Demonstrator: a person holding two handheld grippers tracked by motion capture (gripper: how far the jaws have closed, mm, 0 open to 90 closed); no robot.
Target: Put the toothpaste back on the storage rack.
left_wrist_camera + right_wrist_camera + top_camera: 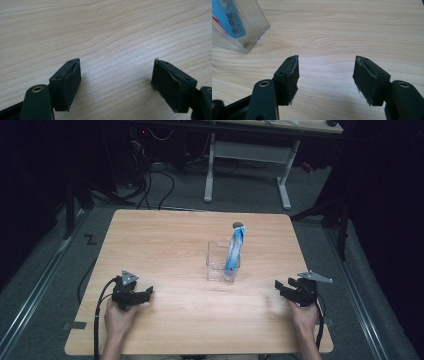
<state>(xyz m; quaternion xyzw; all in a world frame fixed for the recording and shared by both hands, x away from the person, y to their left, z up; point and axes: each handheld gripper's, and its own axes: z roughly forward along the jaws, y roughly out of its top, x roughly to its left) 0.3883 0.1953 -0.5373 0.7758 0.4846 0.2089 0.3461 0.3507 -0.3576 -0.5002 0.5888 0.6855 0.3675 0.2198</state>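
A clear plastic box point(221, 261) stands near the middle of the wooden table point(165, 240). A blue and white tube point(234, 251) leans upright inside it, its dark cap end sticking out above the rim. My left gripper point(148, 293) rests on the table at the front left, open, with bare wood between its jaws point(116, 82). My right gripper point(278, 286) rests at the front right, also open and holding nothing point(325, 77). In the right gripper view the clear box point(249, 32) with the blue tube point(229, 20) sits at the upper left, well ahead of the jaws.
Beyond the table's far edge is grey carpet with a white-legged desk point(250, 165) and black cables point(150, 185). A person's hands point(119, 317) hold both grippers near the front edge.
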